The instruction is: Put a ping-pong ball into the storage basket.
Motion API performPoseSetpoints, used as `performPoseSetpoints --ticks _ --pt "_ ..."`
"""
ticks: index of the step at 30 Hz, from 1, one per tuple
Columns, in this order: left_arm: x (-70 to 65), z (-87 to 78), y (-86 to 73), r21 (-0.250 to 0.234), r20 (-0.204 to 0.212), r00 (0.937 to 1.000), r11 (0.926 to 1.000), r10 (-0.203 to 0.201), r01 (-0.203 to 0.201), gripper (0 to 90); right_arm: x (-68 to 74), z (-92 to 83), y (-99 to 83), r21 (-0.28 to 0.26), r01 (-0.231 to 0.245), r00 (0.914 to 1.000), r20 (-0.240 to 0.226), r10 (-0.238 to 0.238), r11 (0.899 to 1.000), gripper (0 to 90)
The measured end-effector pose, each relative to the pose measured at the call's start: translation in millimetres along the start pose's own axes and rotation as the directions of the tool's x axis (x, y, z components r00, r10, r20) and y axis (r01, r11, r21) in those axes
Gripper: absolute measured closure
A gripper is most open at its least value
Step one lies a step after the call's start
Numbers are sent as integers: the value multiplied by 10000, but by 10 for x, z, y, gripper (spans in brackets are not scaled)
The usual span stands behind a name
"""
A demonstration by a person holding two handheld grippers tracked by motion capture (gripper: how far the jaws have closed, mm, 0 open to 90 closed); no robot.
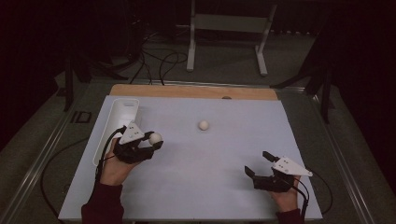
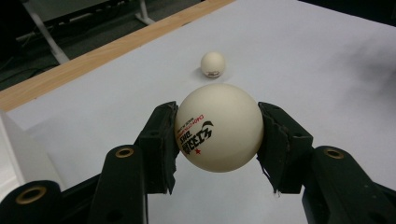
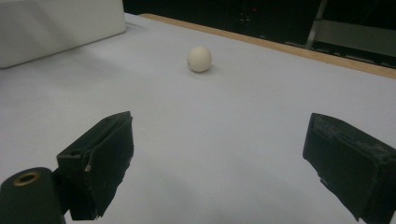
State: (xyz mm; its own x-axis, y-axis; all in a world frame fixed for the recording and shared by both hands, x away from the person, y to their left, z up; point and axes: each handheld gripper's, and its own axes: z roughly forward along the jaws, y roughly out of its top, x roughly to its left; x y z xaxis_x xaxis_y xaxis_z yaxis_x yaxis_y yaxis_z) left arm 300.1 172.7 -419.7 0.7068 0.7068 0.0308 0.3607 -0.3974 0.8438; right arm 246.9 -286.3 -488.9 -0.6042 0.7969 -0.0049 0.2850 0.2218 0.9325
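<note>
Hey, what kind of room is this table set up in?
Probably a lab or test workspace, not a home. A white table stands alone in a dark room, loose cables trail over the floor behind it, and a bare metal stand sits beyond.

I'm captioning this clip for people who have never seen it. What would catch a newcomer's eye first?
First, the white table tennis ball with printed lettering, pinched between the black pads of the left gripper at the table's left. Next, a second ball lying alone near the middle of the white tabletop. The right gripper rests at the near right, jaws wide and empty, and a long white tray lies along the left edge.
</note>
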Motion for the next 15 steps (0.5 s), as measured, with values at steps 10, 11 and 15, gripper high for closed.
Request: performPoseSetpoints --ticks 10,11,15 --pt "84 -73 -22 -139 -208 9997 9998 -155 152 508 -2 -2 -1 23 -14 10000 -15 14 10000 85" --pt "84 -73 -22 -139 -208 9997 9998 -155 152 508 -2 -2 -1 23 -14 10000 -15 14 10000 85" --pt "121 -103 -36 -237 -331 9991 9994 -270 263 508 0 1 -3 25 41 10000 1 -41 10000 85"
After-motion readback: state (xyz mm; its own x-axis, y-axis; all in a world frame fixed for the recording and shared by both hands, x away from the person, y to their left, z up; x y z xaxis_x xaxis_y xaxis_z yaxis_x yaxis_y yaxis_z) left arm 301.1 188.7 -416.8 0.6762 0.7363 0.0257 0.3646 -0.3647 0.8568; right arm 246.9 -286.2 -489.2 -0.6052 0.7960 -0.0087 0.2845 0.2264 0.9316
